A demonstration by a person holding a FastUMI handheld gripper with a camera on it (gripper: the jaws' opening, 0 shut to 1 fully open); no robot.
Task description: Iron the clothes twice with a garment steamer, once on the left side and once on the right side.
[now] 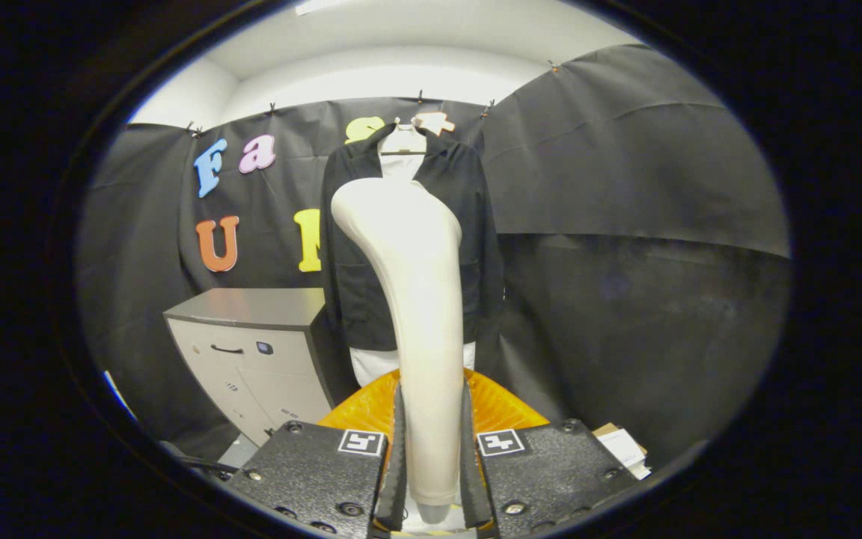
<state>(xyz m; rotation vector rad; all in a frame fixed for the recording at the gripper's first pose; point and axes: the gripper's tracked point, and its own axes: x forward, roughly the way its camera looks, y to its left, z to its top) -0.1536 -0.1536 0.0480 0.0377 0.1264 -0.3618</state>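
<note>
A cream-white garment steamer (420, 299) stands upright between my fingers, its handle pressed from both sides and its curved head rising in front of the clothes. My gripper (431, 442) is shut on that handle. Beyond the steamer hangs a black jacket (468, 247) over a white shirt (401, 161) on a hanger against the booth wall. The steamer head covers the middle of the jacket's front. The jacket is still some way ahead of the steamer head.
A grey cabinet with drawers (251, 352) stands to the left of the hanging clothes. An orange ribbed object (498, 408) lies just below the steamer, beyond my fingers. Some papers or a box (622, 445) lie low on the right.
</note>
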